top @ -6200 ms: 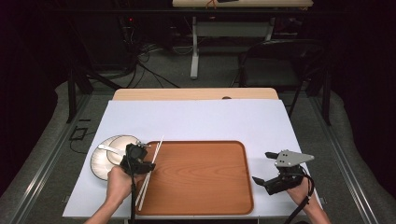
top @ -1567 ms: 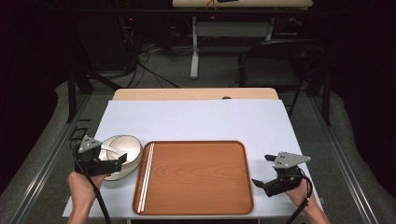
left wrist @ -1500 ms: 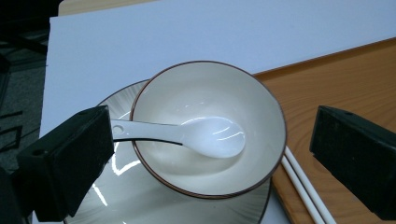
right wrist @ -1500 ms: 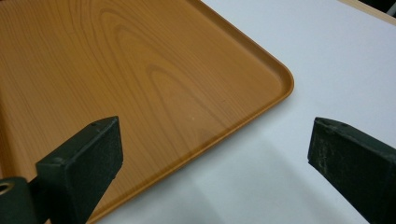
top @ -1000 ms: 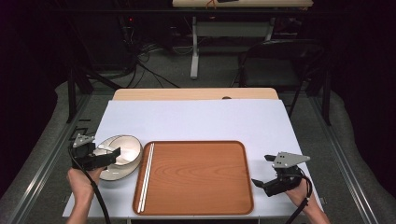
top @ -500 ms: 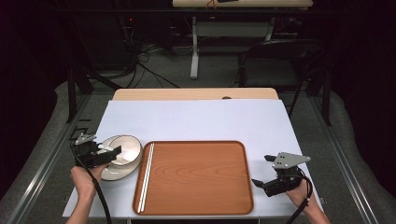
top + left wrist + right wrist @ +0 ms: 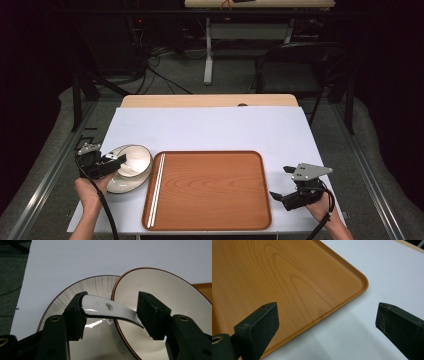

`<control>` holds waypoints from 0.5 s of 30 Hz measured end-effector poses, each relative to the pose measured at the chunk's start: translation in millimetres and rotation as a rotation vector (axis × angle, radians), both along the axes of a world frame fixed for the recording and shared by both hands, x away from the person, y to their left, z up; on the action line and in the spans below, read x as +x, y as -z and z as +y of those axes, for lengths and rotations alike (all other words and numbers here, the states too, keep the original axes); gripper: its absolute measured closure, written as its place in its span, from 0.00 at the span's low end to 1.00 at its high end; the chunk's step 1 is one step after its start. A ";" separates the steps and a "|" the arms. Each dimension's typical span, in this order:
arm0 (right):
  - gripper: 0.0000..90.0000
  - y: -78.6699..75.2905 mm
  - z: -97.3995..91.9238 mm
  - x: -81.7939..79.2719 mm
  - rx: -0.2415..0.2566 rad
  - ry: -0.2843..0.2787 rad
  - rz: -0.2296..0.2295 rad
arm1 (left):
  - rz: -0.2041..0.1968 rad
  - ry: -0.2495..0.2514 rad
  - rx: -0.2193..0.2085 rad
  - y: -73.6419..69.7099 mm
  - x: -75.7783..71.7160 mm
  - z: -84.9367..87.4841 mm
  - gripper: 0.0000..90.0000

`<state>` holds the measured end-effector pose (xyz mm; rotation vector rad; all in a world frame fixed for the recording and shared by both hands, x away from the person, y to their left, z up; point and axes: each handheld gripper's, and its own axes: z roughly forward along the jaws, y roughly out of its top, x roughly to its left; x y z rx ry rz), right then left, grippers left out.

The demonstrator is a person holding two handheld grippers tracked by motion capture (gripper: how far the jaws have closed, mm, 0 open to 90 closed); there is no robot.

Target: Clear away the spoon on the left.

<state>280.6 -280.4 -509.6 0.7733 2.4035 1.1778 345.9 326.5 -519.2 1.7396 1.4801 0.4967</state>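
In the lower left of the high view, the left gripper (image 7: 119, 161) is reaching over the plate (image 7: 62, 296) and the bowl (image 7: 172, 293) tilted across it, and its jaws have just been closing around the white ceramic spoon (image 7: 110, 311). In the left gripper view the spoon is lying crosswise between the two pads: the left pad is already touching its broad end, while the right pad is sitting just beside its narrow tip, so I am judging this a half-narrowed grip that is not yet pressing firmly. Over in the lower right of the high view, the right gripper (image 7: 279, 195) is hovering with its jaws spread wide and nothing between them, and the right gripper view is looking down on a rounded corner of the tray (image 7: 352, 296). As for progress, the wooden tray is lying nearly bare in the middle of the high view, with just the pair of chopsticks (image 7: 157, 187) resting along its left edge, so the spoon, bowl and plate are waiting outside it on the white surface (image 7: 215, 127). The bowl's rim is crowding the spoon and could get nudged during a lift. Farther back, a dark chair (image 7: 300, 65) is standing beyond the surface.
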 end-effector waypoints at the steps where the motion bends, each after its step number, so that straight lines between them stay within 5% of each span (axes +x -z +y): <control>1: 0.05 -0.1 0.0 -0.1 0.000 0.000 0.000 | -0.004 -0.005 0.007 -0.2 -0.2 -0.4 0.49; 15: 0.05 -0.1 -0.3 -0.1 0.000 0.001 -0.001 | -0.024 0.004 0.023 -1.4 0.6 -2.0 0.60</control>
